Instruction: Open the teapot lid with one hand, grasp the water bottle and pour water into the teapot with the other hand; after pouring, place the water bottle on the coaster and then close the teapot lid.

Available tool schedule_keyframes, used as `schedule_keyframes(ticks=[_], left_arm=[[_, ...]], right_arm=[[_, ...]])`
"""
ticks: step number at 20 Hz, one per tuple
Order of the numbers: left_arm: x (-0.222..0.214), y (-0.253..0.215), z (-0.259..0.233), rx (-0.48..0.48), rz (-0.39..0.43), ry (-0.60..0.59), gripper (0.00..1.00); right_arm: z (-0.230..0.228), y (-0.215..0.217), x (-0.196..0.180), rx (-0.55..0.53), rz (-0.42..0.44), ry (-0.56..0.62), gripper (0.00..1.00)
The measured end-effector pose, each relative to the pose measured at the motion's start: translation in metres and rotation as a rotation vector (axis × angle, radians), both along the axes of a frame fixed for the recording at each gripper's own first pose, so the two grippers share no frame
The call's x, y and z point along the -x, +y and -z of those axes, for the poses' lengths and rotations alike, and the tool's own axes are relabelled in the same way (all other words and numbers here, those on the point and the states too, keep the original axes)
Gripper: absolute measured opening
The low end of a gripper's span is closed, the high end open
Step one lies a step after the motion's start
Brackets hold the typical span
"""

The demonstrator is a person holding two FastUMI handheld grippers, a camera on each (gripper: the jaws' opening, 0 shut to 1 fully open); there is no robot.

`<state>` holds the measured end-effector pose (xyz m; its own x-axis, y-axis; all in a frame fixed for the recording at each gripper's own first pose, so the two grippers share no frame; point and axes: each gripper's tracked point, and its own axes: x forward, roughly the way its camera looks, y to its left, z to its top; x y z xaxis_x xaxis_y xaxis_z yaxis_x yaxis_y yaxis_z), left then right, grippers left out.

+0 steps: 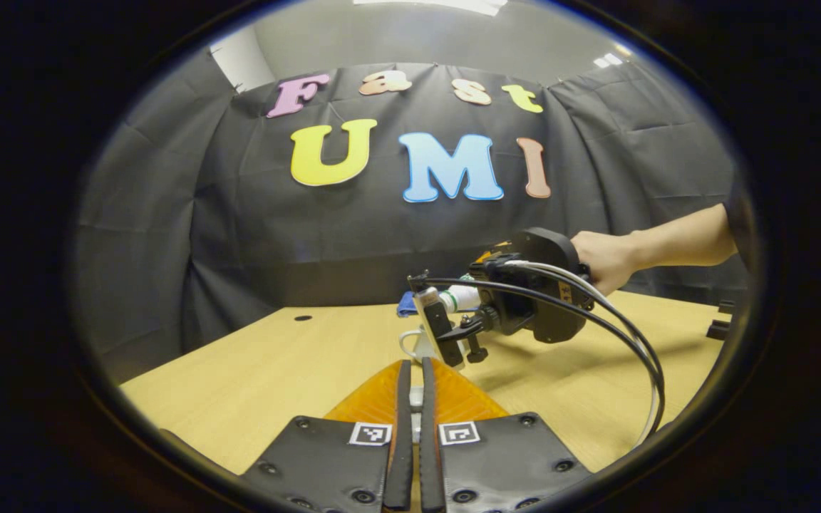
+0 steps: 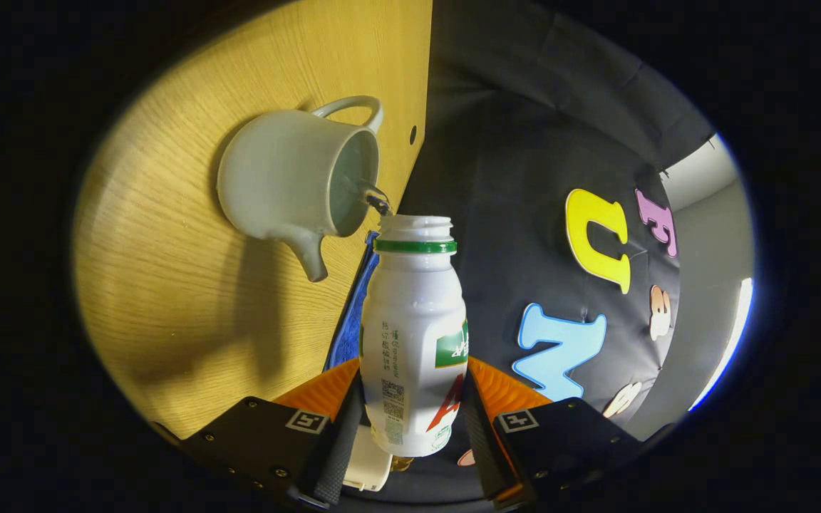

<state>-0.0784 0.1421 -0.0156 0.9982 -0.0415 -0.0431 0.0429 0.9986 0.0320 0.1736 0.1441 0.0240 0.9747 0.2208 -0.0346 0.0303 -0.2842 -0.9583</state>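
My right gripper (image 2: 414,374) is shut on a white water bottle (image 2: 414,320) with a green neck ring, tipped toward the white teapot (image 2: 282,178). A thin stream of water (image 2: 375,198) runs from the bottle's open mouth into the lidless pot, which stands on the wooden table (image 2: 168,299). A blue coaster (image 2: 348,328) lies behind the bottle. In the left gripper view, a hand (image 1: 603,260) holds the right gripper (image 1: 453,313) with the bottle (image 1: 464,296) over the teapot (image 1: 414,345), and the coaster (image 1: 405,305) lies beyond. My left gripper (image 1: 415,367) is pinched on a white sliver, the teapot lid (image 1: 416,410).
The wooden table (image 1: 239,385) has a small round hole (image 1: 303,318) near its far edge. A cable (image 1: 624,335) loops from the right gripper down toward the table's right side. Dark objects (image 1: 718,324) sit at the far right edge.
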Motion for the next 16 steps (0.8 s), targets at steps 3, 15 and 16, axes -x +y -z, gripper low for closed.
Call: schedule_keyframes(ticks=[3, 15, 16], left_arm=[[0.002, 0.001, -0.003, -0.009, -0.003, -0.004, 0.1], [0.004, -0.001, -0.011, -0.038, 0.004, -0.02, 0.1], [0.004, -0.001, -0.011, -0.038, 0.004, -0.021, 0.1]], right_arm=[[-0.004, 0.0, -0.002, 0.015, -0.002, -0.015, 0.71], [-0.026, 0.006, -0.007, 0.067, -0.032, -0.095, 0.71], [-0.028, 0.006, -0.007, 0.076, -0.036, -0.103, 0.71]])
